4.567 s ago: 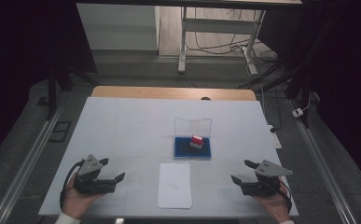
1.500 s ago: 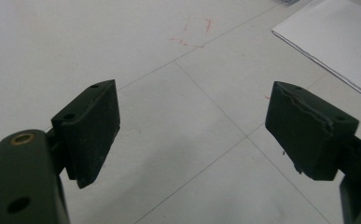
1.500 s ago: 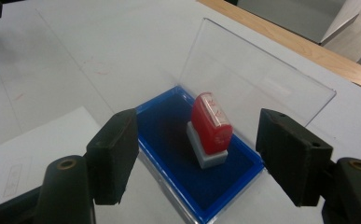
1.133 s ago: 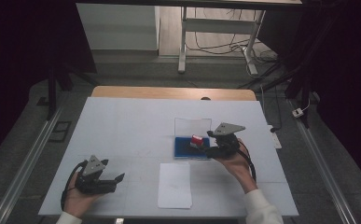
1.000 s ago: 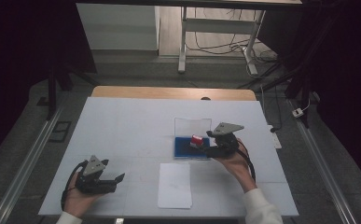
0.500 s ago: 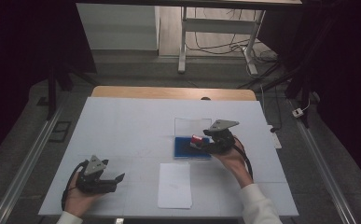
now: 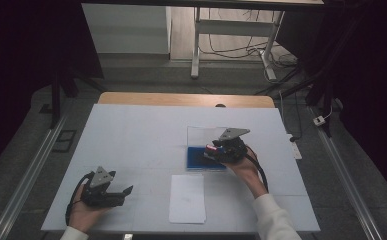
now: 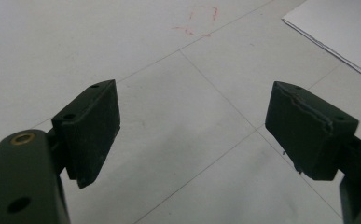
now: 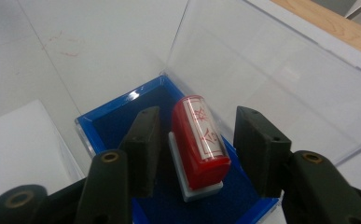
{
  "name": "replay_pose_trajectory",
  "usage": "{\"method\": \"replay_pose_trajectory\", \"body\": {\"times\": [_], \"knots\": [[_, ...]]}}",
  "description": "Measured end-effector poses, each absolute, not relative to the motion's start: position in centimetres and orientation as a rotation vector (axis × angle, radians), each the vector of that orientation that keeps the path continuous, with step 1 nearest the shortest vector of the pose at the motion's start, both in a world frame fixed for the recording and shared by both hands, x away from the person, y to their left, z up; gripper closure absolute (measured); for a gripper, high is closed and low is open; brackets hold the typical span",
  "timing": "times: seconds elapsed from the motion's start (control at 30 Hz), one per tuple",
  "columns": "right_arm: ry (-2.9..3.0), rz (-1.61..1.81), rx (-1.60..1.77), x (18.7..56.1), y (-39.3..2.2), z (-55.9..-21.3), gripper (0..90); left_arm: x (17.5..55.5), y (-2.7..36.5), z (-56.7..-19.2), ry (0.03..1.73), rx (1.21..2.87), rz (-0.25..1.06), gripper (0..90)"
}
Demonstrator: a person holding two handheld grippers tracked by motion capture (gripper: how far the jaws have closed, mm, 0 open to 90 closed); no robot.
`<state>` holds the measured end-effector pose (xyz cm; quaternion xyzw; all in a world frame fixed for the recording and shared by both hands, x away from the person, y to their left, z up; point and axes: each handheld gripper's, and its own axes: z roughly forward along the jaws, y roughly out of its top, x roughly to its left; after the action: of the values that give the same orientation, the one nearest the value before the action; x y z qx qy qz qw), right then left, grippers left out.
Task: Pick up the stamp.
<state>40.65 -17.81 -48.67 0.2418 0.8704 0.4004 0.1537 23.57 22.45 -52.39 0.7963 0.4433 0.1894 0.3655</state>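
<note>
The right gripper (image 9: 194, 154) has come forward from the table's near edge over the blue tray (image 9: 103, 122), its jaws just closing around but not yet touching the upright red stamp (image 9: 199, 140), light, rigid, slick-looking, best pinched across its flat sides.

This looks like a lab or recording room set up for capturing handwork, not a home. A white-covered table (image 7: 146, 135) with a wooden far edge stands on a grey floor (image 7: 31, 150), flanked by 2 metal rails (image 7: 23, 172). Beyond it, a white desk frame (image 7: 231, 30) has loose cables (image 7: 231, 50) under it, and a power plug (image 7: 321, 120) lies on the floor. Darkness on both sides suggests a screened-off bay lit from above.
</note>
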Motion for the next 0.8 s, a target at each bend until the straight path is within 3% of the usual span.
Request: {"method": "replay_pose_trajectory", "body": {"times": [0.37,0.4,0.8], "knots": [[2.501,1.125,0.655,40.91,-17.5,-49.17,63.1,23.62,22.52,-52.52,1.142,2.05,0.483,18.5],[2.506,1.138,0.642,40.91,-17.54,-49.17,67.5,23.64,22.56,-52.55,1.144,2.052,0.482,18.5],[2.505,1.145,0.596,40.43,-17.51,-48.68,70.0,23.6,22.65,-52.54,1.14,2.055,0.484,18.6]]}}
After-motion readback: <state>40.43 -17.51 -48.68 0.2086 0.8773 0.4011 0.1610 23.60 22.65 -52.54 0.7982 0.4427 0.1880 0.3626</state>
